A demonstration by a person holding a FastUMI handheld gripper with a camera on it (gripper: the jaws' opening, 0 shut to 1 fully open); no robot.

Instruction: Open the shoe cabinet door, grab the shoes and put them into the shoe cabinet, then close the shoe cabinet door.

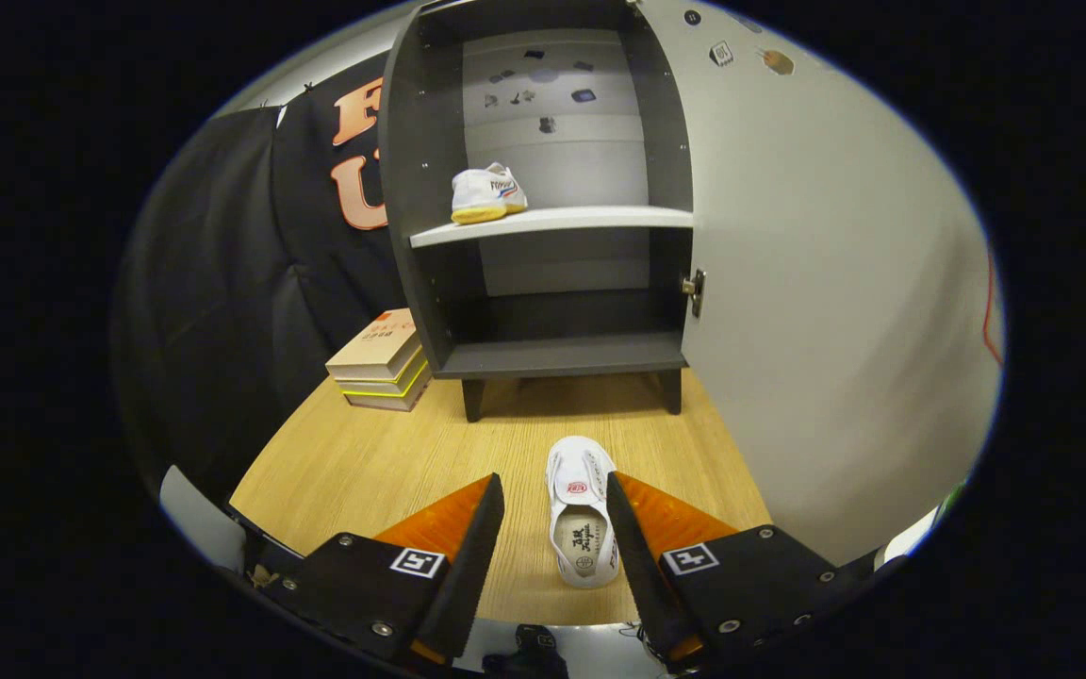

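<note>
The white canvas shoe (582, 514) on the wooden tabletop (364, 462) lies between our gripper (553, 495) fingers, which are spread, nearer the right one. Beyond, we see the dark grey shoe cabinet (543, 189), door (826, 283) open, a second white shoe (487, 193) shelved.
</note>
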